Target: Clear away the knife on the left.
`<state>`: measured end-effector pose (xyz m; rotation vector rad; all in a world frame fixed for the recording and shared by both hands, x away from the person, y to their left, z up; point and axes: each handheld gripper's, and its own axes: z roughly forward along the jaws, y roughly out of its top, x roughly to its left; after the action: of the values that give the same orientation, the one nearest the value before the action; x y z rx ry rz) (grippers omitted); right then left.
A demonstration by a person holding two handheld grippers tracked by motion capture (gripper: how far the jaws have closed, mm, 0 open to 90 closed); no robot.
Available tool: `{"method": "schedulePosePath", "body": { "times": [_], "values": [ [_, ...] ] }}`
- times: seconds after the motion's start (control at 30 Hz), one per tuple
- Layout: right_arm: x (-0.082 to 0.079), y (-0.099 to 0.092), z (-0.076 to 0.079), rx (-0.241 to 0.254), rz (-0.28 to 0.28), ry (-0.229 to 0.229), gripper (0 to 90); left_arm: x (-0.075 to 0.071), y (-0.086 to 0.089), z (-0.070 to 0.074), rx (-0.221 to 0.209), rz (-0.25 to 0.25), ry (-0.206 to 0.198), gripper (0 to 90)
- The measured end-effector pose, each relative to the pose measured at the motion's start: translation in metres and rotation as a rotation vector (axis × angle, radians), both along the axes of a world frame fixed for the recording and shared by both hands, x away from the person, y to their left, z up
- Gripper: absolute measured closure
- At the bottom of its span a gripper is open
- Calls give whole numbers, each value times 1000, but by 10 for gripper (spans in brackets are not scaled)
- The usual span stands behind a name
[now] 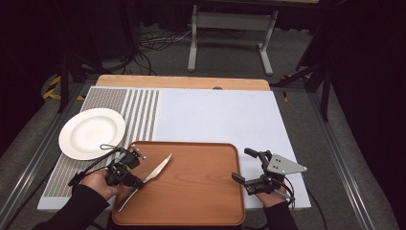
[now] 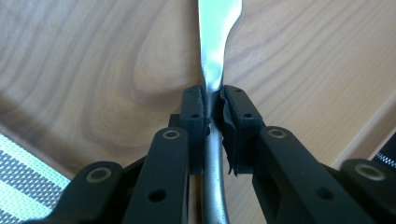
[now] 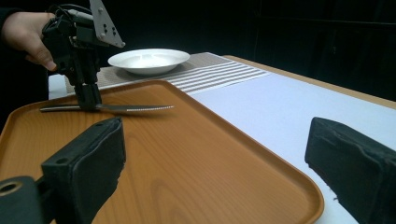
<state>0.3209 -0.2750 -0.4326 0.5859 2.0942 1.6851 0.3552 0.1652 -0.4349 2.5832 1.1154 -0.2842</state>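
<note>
Over the wooden tray (image 1: 201, 191) — left tongs (image 1: 137, 182) clamp a knife (image 1: 158, 171); right tongs (image 1: 244, 165) gape — plate (image 1: 91, 132) bare.

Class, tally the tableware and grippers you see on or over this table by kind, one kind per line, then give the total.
Knife: 1
Plate: 1
Tray: 1
Grippers: 2, left gripper shut on the knife, right gripper open
Total: 5
</note>
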Motion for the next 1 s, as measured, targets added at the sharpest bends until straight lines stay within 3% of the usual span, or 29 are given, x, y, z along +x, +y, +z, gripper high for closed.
{"method": "schedulePosePath", "body": {
  "times": [0.27,0.5,0.63,0.7,1.0],
  "values": [
    [0,0,0,0,0,0,61,0,1,-1,-4,11,12,795],
    [0,0,0,-1,-3,-3,61,-1,1,1,-3,-6,-25,785],
    [0,-1,1,0,-11,-10,61,-1,2,3,-18,-28,-44,621],
    [-1,-1,1,0,-11,-11,60,-2,2,6,-29,-70,-84,572],
    [-1,-1,1,-1,-8,-13,61,-5,3,18,-102,-141,-181,361]
  ]
}}
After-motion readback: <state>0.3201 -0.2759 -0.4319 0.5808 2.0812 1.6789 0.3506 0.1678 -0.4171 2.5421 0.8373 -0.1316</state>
